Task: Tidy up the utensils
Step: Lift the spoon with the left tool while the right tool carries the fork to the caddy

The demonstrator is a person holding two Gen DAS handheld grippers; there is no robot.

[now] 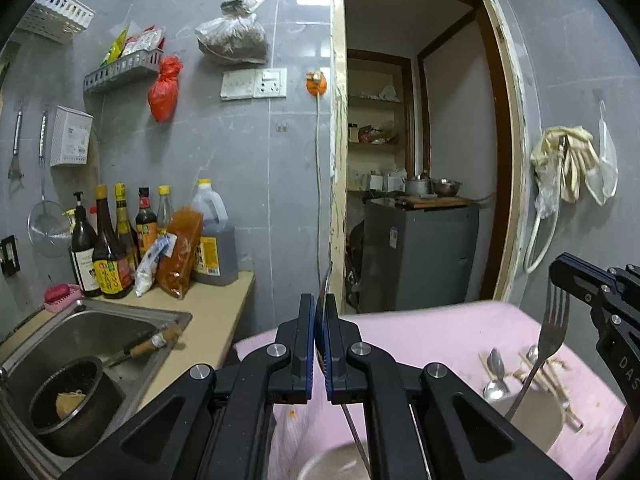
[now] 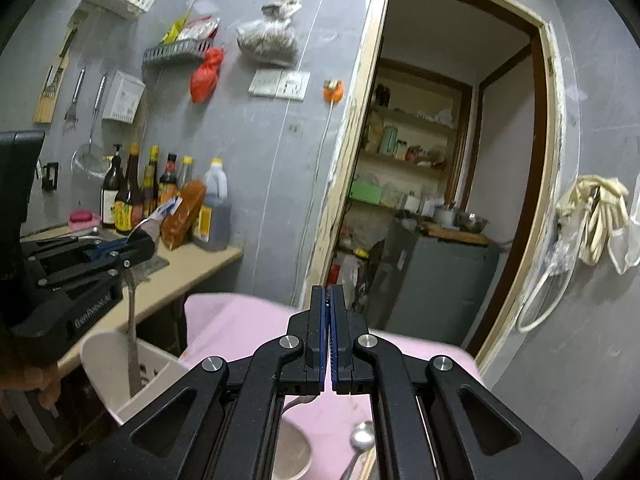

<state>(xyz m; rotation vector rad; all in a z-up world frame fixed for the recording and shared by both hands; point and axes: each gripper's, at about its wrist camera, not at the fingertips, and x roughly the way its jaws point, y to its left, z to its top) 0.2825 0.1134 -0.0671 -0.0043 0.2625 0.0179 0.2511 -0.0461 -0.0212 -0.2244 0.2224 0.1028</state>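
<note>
My left gripper point(image 1: 323, 312) is shut on a thin metal utensil point(image 1: 327, 280) seen edge-on; its tip pokes up past the fingertips. In the right wrist view the left gripper point(image 2: 142, 246) holds that utensil point(image 2: 132, 320) upright, with its lower end inside a white holder point(image 2: 108, 360). My right gripper point(image 1: 560, 278) is shut on a fork point(image 1: 554, 328), tines up, whose handle reaches down into a white cup point(image 1: 536, 420). From its own camera the right gripper point(image 2: 329, 320) shows its jaws pressed together. Spoons point(image 1: 495, 376) and chopsticks point(image 1: 540, 374) lie on the pink cloth point(image 1: 440, 328).
A steel sink point(image 1: 120, 316) on the left holds a dark pot point(image 1: 72, 400) and a wooden-handled knife point(image 1: 148, 346). Sauce bottles point(image 1: 112, 248) crowd the counter's back. A doorway point(image 1: 420, 160) opens straight ahead. One more spoon point(image 2: 362, 438) lies on the cloth beneath the right gripper.
</note>
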